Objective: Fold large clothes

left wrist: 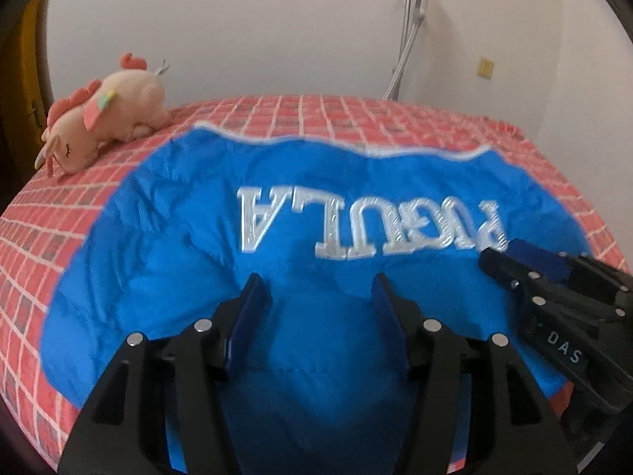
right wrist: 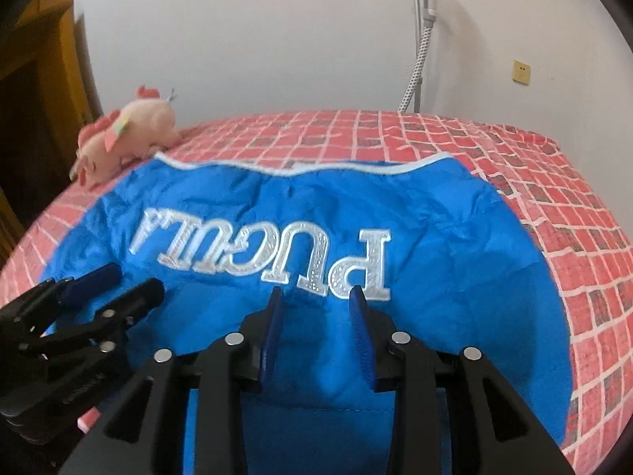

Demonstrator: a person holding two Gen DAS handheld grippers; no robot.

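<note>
While both my left gripper point(left wrist: 316, 297) and right gripper point(right wrist: 316, 308) hover spread apart, the puffy blue lettered jacket point(left wrist: 178, 245) lies just beyond on the red checked bedspread point(left wrist: 39, 237).

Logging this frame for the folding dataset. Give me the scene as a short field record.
garment: blue padded jacket with silver lettering, spread flat
surface: bed with red brick-pattern sheet
left gripper: open, over the jacket's near edge, holding nothing
right gripper: open, over the jacket, holding nothing
other: pink plush toy on the sheet at far left, beyond the jacket
</note>
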